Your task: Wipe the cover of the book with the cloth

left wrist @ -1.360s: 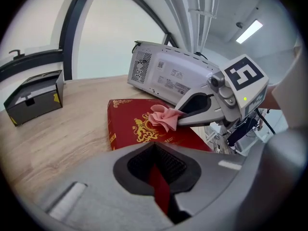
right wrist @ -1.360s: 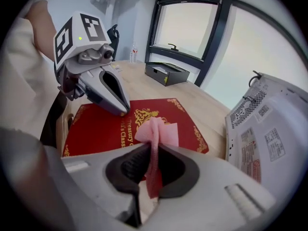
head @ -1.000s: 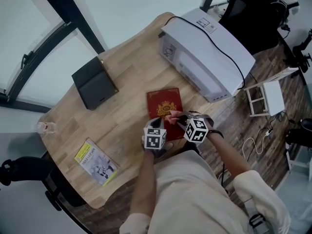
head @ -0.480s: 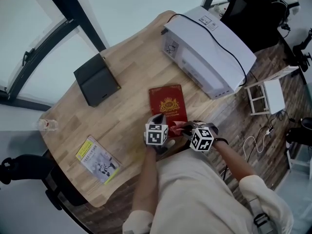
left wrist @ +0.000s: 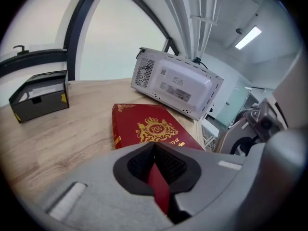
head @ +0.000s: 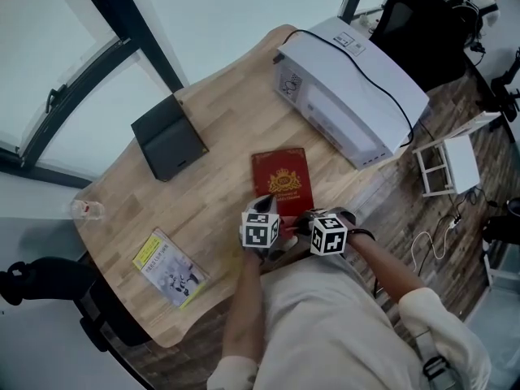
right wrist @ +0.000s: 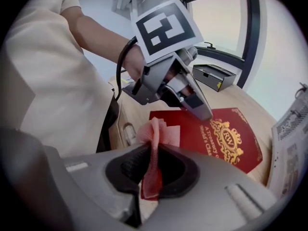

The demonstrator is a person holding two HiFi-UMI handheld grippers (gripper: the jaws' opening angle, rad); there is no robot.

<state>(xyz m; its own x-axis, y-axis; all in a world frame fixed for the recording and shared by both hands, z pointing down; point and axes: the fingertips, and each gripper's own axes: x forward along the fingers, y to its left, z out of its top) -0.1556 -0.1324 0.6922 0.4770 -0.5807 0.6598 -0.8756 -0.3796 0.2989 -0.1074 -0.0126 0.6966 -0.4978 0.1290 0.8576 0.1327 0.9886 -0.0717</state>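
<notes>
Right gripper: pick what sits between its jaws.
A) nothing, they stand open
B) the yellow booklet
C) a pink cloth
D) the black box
C: the right gripper view shows the right gripper with its jaws shut on a folded pink cloth, the red book lying just beyond it.

The book (head: 282,177) lies on the table (head: 227,120). The microwave (head: 349,88) stands behind and right of it. The box (head: 169,136) sits left, the booklet (head: 168,267) left and nearer.
</notes>
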